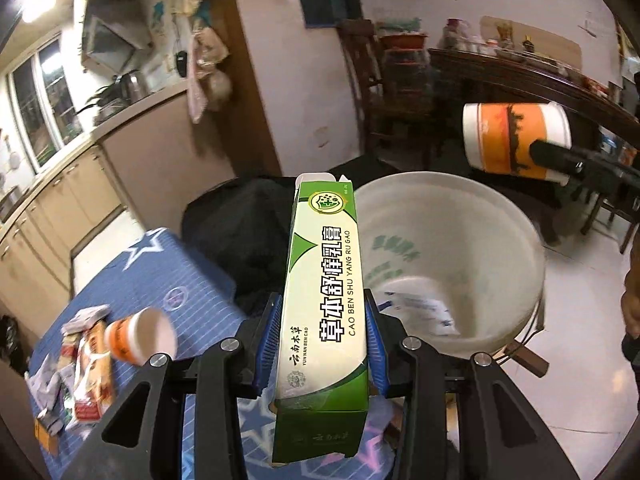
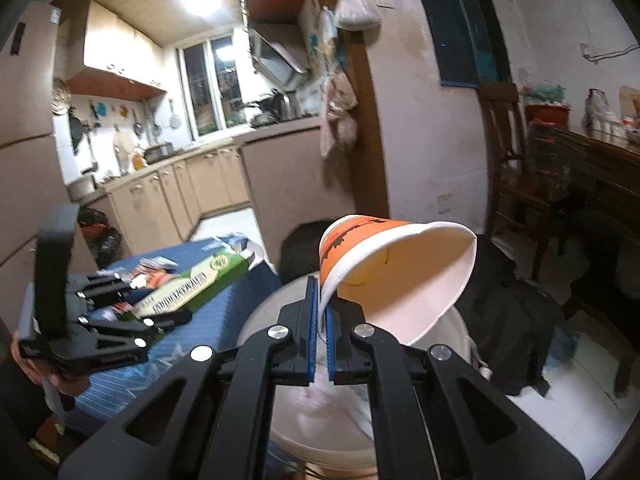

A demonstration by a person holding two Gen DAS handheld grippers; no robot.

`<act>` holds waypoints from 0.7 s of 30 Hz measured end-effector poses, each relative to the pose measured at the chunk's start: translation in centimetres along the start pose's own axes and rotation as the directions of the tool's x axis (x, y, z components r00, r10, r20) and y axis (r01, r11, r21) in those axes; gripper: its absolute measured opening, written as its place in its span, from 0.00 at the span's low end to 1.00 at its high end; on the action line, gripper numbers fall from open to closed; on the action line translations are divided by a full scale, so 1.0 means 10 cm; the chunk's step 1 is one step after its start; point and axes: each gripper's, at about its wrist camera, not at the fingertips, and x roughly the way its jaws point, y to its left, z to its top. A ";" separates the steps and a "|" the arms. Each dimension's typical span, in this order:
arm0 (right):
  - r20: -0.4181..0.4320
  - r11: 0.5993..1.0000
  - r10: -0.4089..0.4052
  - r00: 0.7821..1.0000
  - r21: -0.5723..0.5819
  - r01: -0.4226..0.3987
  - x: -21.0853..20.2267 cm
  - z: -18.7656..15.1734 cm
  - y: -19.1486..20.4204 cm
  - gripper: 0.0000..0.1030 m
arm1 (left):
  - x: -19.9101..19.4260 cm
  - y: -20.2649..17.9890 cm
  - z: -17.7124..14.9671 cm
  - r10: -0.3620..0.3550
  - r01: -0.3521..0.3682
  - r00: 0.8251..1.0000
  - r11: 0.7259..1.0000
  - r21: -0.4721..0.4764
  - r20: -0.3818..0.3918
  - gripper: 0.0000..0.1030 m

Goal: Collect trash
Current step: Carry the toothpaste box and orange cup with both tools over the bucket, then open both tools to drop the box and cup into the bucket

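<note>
Kitchen cabinets and a blue starred table (image 1: 168, 276) fill the left wrist view. The left claw (image 1: 324, 344) grips a green box (image 1: 326, 300) printed "CAO BEN SHU YANG RU GAO" and "YUN NAN BEN CAO"; carry it right until it hangs over the white bucket (image 1: 520, 240), then release.

From the right wrist, the right claw (image 2: 322, 338) pinches an orange cup (image 2: 400, 276) by its rim, probably above the bucket (image 2: 260, 320); tip it in mouth-down.
</note>
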 end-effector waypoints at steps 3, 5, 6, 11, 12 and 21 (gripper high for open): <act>-0.017 0.999 -0.052 0.998 -0.013 0.052 0.01 -0.04 -0.08 0.02 | 0.08 -0.16 0.11 -0.031 0.030 1.000 0.999 0.033 0.007 0.40; -0.025 0.998 -0.064 0.998 -0.018 0.064 0.01 -0.03 -0.11 0.02 | 0.12 -0.23 0.17 -0.065 0.065 0.998 0.997 0.038 0.005 0.40; -0.029 0.998 -0.068 0.997 -0.021 0.067 0.01 -0.03 -0.12 0.02 | 0.16 -0.26 0.19 -0.084 0.084 0.996 0.996 0.039 0.001 0.40; -0.055 0.996 -0.082 0.995 -0.025 0.081 0.09 -0.01 -0.20 0.02 | 0.35 -0.41 0.32 -0.156 0.156 0.988 0.987 0.034 -0.018 0.40; -0.061 0.997 -0.082 0.995 -0.023 0.080 0.10 -0.01 -0.21 0.02 | 0.41 -0.43 0.36 -0.174 0.175 0.984 0.984 0.028 -0.021 0.40; -0.141 0.997 -0.074 0.987 -0.008 0.073 0.36 -0.04 -0.33 0.10 | 0.73 -0.59 0.48 -0.136 0.137 0.990 0.990 0.036 -0.040 0.54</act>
